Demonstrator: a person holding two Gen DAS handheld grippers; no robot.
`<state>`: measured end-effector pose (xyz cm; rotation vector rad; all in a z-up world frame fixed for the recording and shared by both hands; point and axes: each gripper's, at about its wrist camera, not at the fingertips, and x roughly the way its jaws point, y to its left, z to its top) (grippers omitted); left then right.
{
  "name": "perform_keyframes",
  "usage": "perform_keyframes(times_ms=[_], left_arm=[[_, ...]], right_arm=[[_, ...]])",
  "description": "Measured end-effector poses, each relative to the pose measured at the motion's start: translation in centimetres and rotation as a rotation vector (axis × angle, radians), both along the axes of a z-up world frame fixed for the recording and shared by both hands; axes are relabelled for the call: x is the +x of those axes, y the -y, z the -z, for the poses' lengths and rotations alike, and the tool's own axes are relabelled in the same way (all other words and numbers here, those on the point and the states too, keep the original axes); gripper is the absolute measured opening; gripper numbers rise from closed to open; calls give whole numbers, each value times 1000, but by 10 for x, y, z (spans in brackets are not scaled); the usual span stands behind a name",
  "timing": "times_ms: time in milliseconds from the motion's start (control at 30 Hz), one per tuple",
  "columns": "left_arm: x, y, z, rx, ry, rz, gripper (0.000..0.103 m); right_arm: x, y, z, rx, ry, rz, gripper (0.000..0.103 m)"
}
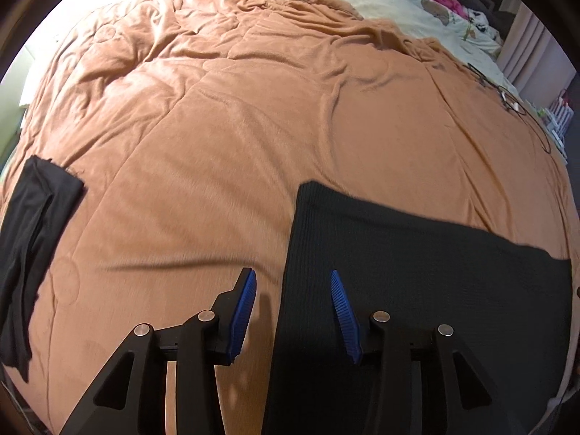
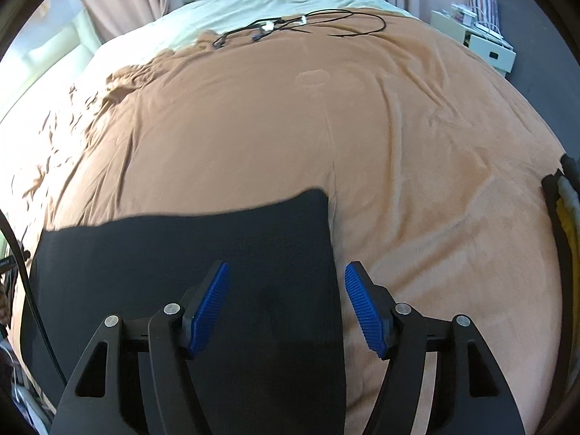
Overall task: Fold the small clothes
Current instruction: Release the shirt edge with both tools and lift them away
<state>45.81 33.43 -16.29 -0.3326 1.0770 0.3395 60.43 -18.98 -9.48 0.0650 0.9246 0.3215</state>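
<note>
No writing could be read anywhere. A folded black garment [image 1: 34,239] lay far left on the wrinkled orange-brown blanket [image 1: 224,137]; the left gripper [image 1: 293,311] hung wide open and empty astride the left edge of a flat black ribbed cloth [image 1: 417,272]. The right gripper [image 2: 286,304], equally spread and empty, straddled its right edge.

A black ribbed garment [image 1: 417,264] lies flat on the brown blanket [image 1: 224,137].

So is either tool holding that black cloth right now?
No. Both the left tool and right tool are open above the black cloth's side edges.
</note>
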Motion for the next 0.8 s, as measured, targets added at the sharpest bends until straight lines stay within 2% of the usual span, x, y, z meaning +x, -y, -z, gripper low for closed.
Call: perform_keyframes(times_ms=[433,800], left_arm=[[-67,35,6,3,-19,50,46],[-129,54,24,16,-55,87,46]], right_arm=[[-68,13,6,-54,-28,-35,65],[-127,23,24,-161,-50,-40,65]])
